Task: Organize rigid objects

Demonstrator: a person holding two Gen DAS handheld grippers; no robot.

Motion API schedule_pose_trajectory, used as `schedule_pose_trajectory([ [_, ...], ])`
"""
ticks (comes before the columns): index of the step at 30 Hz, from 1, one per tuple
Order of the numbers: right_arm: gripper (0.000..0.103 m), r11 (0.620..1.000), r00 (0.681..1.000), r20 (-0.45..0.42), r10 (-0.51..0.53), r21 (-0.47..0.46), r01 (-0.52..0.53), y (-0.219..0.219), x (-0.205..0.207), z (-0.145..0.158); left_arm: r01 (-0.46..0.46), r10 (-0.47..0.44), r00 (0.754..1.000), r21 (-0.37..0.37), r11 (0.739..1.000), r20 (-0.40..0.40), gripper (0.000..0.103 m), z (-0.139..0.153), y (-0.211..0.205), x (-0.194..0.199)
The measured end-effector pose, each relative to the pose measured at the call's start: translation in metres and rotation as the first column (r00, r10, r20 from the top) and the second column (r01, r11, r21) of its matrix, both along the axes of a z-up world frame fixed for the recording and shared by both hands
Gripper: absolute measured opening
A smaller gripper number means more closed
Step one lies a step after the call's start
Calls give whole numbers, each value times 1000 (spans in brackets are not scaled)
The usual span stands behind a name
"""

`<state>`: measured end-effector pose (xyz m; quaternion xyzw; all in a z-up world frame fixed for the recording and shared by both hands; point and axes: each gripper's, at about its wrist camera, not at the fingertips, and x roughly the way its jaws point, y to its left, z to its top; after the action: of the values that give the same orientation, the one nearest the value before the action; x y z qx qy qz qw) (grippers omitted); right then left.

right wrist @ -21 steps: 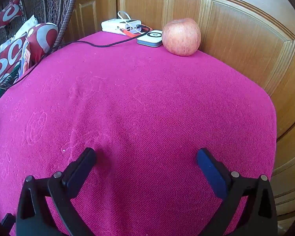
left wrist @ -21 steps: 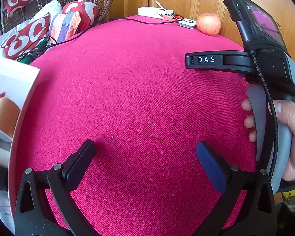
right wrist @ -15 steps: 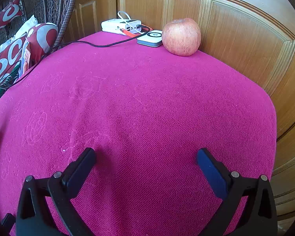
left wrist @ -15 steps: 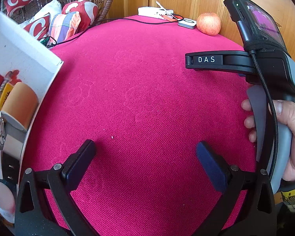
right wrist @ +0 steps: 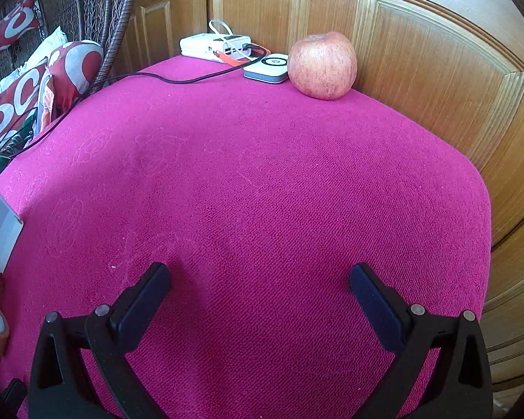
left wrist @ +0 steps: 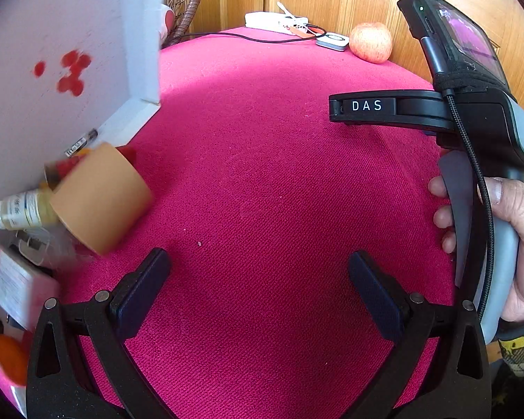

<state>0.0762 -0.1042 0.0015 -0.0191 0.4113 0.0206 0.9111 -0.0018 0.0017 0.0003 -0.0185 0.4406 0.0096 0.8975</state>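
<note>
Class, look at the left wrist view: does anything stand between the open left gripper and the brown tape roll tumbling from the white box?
Nothing visible does. Only bare pink cloth separates the left gripper from the brown tape roll, which lies to its left beside the tipped white box.

Both wrist views angled down, sharing apple [left wrist: 371, 42].

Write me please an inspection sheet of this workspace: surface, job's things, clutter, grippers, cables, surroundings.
Surface: pink cloth, bare in the middle.
Job's things: white box tipped up at left; tape roll, small bottle and blurred small items spilling from it.
Clutter: apple, power bank, small white device at the far edge.
Grippers: left gripper and right gripper open, fingers empty.
Cables: black cable across the far-left corner.
Surroundings: wooden door panels, wicker chair, cushions.
</note>
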Motion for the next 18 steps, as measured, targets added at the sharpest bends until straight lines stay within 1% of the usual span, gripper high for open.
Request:
schedule_pose_trajectory([
  [18, 103, 1000, 1000, 4, 0, 2, 0, -1, 0, -1, 2, -2, 1000, -1, 1000, 0, 103, 0, 1, -2],
])
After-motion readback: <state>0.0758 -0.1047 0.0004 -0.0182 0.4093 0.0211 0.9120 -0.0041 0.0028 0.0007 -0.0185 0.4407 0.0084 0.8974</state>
